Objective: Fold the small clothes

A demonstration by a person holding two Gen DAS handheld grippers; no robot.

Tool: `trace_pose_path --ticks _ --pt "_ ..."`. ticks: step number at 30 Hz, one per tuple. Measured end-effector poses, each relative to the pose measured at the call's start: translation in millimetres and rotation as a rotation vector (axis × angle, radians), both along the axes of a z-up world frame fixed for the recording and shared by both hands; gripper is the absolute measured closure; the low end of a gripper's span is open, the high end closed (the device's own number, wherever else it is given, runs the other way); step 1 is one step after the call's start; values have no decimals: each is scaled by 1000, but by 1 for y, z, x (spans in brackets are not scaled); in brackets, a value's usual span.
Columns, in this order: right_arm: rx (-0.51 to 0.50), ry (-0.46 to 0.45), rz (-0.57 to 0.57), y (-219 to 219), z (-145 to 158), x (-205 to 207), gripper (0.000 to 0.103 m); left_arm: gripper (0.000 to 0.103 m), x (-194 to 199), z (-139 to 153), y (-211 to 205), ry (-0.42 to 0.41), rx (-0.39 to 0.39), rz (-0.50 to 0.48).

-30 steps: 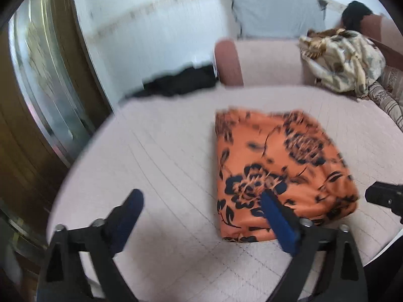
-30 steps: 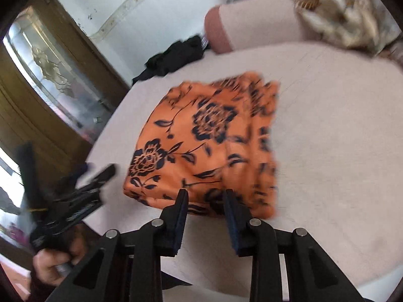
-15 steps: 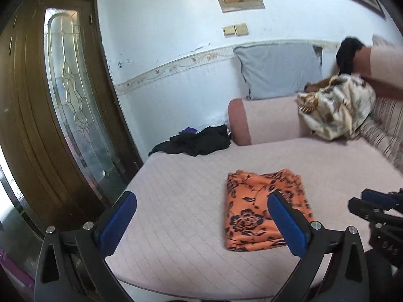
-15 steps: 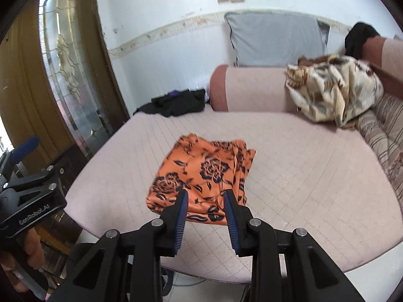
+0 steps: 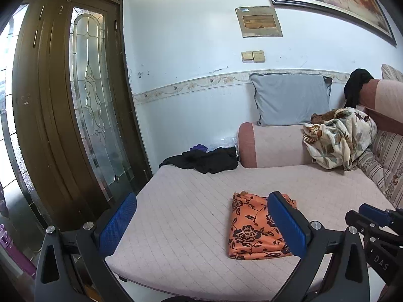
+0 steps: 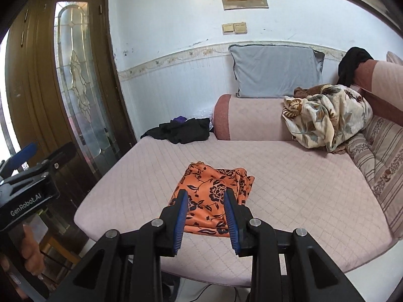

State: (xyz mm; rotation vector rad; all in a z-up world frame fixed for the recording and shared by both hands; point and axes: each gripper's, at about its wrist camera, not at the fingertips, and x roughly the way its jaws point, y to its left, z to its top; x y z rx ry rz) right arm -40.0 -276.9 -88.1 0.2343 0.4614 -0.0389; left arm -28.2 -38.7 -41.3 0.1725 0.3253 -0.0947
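A folded orange cloth with dark flowers (image 5: 252, 229) (image 6: 214, 183) lies flat near the front edge of the pink quilted sofa bed (image 5: 189, 214) (image 6: 289, 188). My left gripper (image 5: 201, 196) hangs above and in front of the bed, jaws wide apart and empty, to the left of the cloth. My right gripper (image 6: 206, 193) is also raised off the bed, its blue pads a narrow gap apart with nothing between them. Each gripper shows at the edge of the other's view, the right gripper (image 5: 372, 216) and the left gripper (image 6: 30, 173). Neither touches the cloth.
A black garment pile (image 5: 206, 159) (image 6: 181, 132) lies at the bed's far left corner. A floral blanket (image 5: 337, 138) is heaped on the bolster (image 5: 272, 146) below a grey pillow (image 5: 289, 98). A striped cushion (image 6: 377, 163) lines the right side; a wooden glass door (image 5: 75, 100) stands left.
Both grippers rose and drew back from the orange cloth, which now looks smaller and farther. The left jaws spread slightly wider. The cloth itself stayed put.
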Motion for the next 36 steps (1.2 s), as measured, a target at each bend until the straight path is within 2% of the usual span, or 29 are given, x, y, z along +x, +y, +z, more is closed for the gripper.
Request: trace_pose_path --ticks 7,11,29,36 --pt "-14 -36 5 10 17 -11 70 0 -11 14 6 -21 12 10" --pt "-26 -55 9 17 24 -9 70 0 -14 22 11 -38 -14 31" --pt "-33 -26 9 14 8 10 70 0 2 18 -6 33 -28 2" --pt "-39 -30 -15 13 6 9 70 0 -1 18 -2 26 -28 9"
